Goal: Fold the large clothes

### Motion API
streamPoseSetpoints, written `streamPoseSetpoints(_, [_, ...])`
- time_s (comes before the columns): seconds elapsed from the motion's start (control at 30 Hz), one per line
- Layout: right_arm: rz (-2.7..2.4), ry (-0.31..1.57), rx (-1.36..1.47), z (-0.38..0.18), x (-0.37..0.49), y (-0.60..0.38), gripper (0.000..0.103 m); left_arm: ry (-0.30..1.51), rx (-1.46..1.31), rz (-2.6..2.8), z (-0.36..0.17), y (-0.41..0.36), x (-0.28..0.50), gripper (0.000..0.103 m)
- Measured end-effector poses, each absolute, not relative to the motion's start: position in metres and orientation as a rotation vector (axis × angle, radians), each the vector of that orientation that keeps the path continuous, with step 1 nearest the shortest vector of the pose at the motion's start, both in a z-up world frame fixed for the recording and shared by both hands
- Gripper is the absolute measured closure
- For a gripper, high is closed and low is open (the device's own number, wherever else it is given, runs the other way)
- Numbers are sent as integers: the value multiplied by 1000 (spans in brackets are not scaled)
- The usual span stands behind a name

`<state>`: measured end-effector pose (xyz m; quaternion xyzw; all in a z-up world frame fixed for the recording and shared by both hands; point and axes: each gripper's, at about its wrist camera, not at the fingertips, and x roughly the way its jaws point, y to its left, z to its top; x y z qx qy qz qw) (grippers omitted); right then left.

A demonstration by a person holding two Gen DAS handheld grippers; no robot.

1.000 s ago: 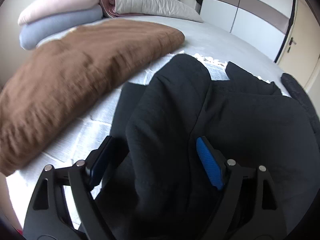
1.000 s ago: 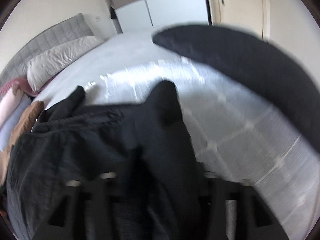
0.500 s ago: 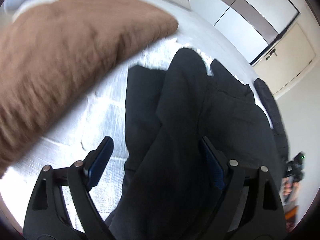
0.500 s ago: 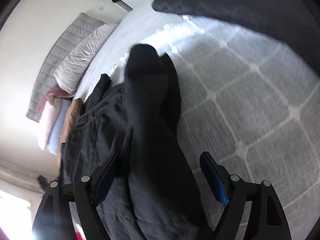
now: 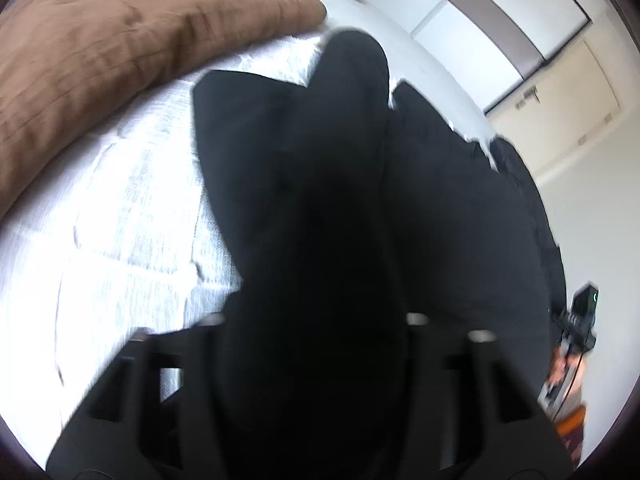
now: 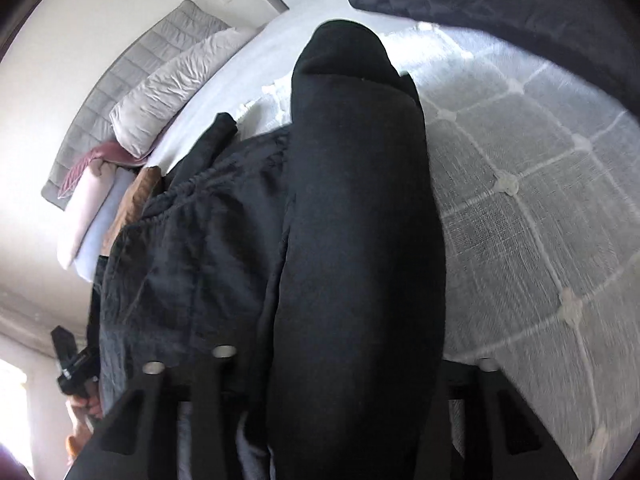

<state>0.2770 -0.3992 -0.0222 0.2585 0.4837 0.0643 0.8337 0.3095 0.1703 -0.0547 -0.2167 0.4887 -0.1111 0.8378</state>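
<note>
A large black garment (image 5: 320, 184) lies across the white quilted bed (image 5: 112, 216). In the left wrist view a fold of it drapes between the fingers of my left gripper (image 5: 312, 320) and hides the pads; the jaws stand narrow around it. In the right wrist view a long black sleeve or leg (image 6: 360, 200) runs from my right gripper (image 6: 352, 360) toward the far side, beside a wrinkled dark part with an elastic band (image 6: 192, 240). The cloth covers the right pads.
A brown pillow (image 5: 120, 40) lies at the upper left of the bed. Grey and pink pillows (image 6: 168, 92) and a grey headboard are at the far end. Another dark cloth (image 6: 500, 12) lies at the bed's far right. A wardrobe and door (image 5: 560, 80) stand beyond.
Both grippers have closed in on the black cloth; the blue pads seen half a second ago are now hidden. Both views have tilted and moved closer to the garment.
</note>
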Motion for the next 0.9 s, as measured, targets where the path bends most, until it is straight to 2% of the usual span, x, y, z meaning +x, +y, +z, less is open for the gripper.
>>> streamPoseSetpoints(0.07, [96, 978, 510, -1, 265, -389, 74, 972, -415, -194, -28, 160, 294, 75])
streamPoseSetpoints(0.2, [104, 877, 527, 57, 235, -377, 77, 864, -464, -239, 32, 160, 261, 77])
streamPoseSetpoints(0.3, [126, 840, 508, 102, 205, -369, 78, 841, -456, -280, 79, 156, 226, 77])
streamPoseSetpoints(0.43, [148, 831, 510, 137, 155, -373, 77, 866, -492, -326, 107, 172, 174, 77])
streamPoseSetpoints(0.53, [149, 873, 567, 132, 108, -386, 76, 909, -519, -350, 98, 188, 130, 75])
streamPoseSetpoints(0.6, [150, 915, 600, 112, 87, -395, 73, 970, -498, -361, 74, 194, 108, 66])
streamPoseSetpoints(0.63, [144, 942, 604, 99, 79, -397, 70, 1016, -453, -348, 55, 194, 98, 62])
streamPoseSetpoints(0.67, [127, 974, 602, 86, 73, -402, 66, 1062, -385, -319, 37, 192, 90, 54])
streamPoseSetpoints(0.7, [87, 1013, 589, 69, 69, -404, 59, 1107, -314, -280, 22, 189, 86, 49])
streamPoseSetpoints(0.73, [46, 1042, 574, 60, 66, -404, 54, 1168, -239, -220, 3, 187, 83, 47])
streamPoseSetpoints(0.77, [-26, 1077, 549, 43, 58, -415, 54, 1204, -205, -175, -12, 190, 81, 46])
streamPoseSetpoints(0.83, [-71, 1081, 595, 22, 51, -433, 54, 1149, -255, -197, -14, 199, 73, 44])
streamPoseSetpoints(0.9, [-50, 1007, 745, 20, 42, -452, 54, 1107, -276, -211, -2, 207, 71, 42])
